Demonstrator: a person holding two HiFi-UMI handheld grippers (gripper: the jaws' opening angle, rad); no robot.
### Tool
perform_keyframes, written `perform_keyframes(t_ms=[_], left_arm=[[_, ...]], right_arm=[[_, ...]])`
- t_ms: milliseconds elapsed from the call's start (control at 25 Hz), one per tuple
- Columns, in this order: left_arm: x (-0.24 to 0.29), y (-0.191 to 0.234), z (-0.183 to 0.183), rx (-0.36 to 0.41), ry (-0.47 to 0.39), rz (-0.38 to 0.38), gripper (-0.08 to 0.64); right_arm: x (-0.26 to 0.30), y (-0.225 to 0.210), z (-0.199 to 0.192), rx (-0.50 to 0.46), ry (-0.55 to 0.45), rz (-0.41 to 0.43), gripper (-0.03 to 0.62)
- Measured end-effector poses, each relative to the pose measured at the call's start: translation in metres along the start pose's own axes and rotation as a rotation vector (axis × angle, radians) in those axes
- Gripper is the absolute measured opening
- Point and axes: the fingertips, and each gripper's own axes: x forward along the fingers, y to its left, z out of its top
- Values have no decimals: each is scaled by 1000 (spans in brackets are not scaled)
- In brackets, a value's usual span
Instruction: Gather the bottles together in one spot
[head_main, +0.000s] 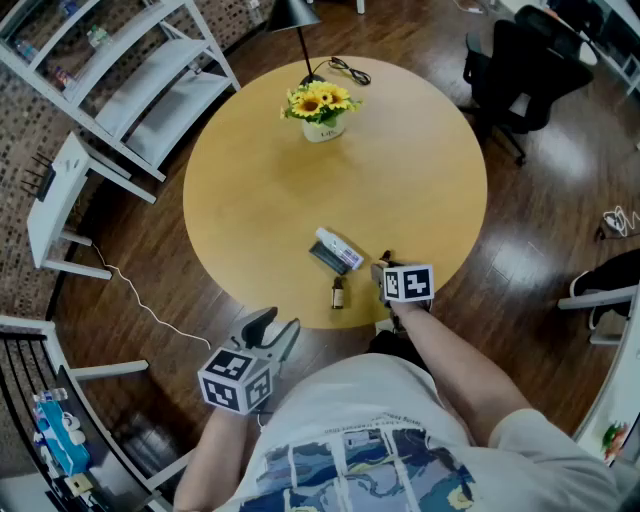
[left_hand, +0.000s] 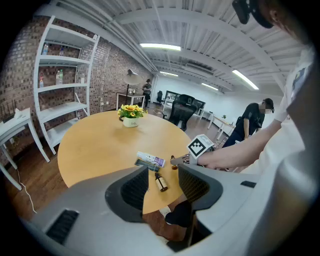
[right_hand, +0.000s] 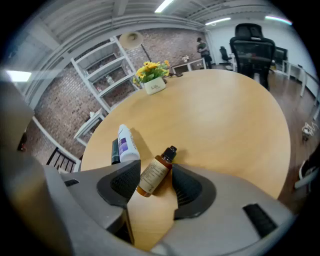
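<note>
A white bottle with a purple label (head_main: 338, 250) and a dark bottle (head_main: 324, 261) lie side by side near the table's front. A small amber bottle (head_main: 338, 294) lies just in front of them. A second amber bottle (right_hand: 150, 179) lies flat between the jaws of my right gripper (right_hand: 155, 167), cap pointing away, with gaps on both sides. In the head view this open right gripper (head_main: 385, 268) rests low over the table's front edge. My left gripper (head_main: 275, 328) hangs open and empty off the table, below its rim, facing the bottles (left_hand: 161, 183).
The round yellow table (head_main: 260, 190) carries a pot of sunflowers (head_main: 322, 108) and a lamp base at the far side. White shelving (head_main: 130, 80) stands at the left, an office chair (head_main: 520, 70) at the right. Dark wood floor surrounds the table.
</note>
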Motion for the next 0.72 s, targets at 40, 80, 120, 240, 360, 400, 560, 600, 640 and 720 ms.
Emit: perform_keyframes(t_ms=[40, 80, 120, 240, 360, 400, 560, 600, 640, 720], left_arm=[[6, -3, 5, 0, 2, -1, 190], [13, -6, 10, 0, 4, -3, 190], [19, -8, 15, 0, 6, -5, 190], [40, -13, 29, 1, 16, -16, 190], [63, -17, 40, 3, 33, -33, 190], [72, -19, 43, 4, 41, -39, 190], [106, -29, 58, 19, 72, -65, 190], [114, -33, 64, 25, 74, -74, 190], [122, -37, 69, 30, 75, -84, 190], [137, -46, 78, 39, 81, -100, 190]], right_arm=[[2, 1, 4, -58, 17, 9, 227], [4, 2, 7, -110, 32, 19, 225], [5, 2, 10, -151, 45, 31, 212], [3, -1, 14, -192, 63, 91, 186], [0, -9, 16, -227, 74, 141, 166], [-1, -12, 17, -244, 77, 151, 163], [-7, -26, 23, -347, 100, 150, 162], [-8, -30, 25, -393, 115, 140, 162], [-8, -33, 26, -432, 133, 136, 165], [-5, -36, 23, -473, 179, 148, 191]])
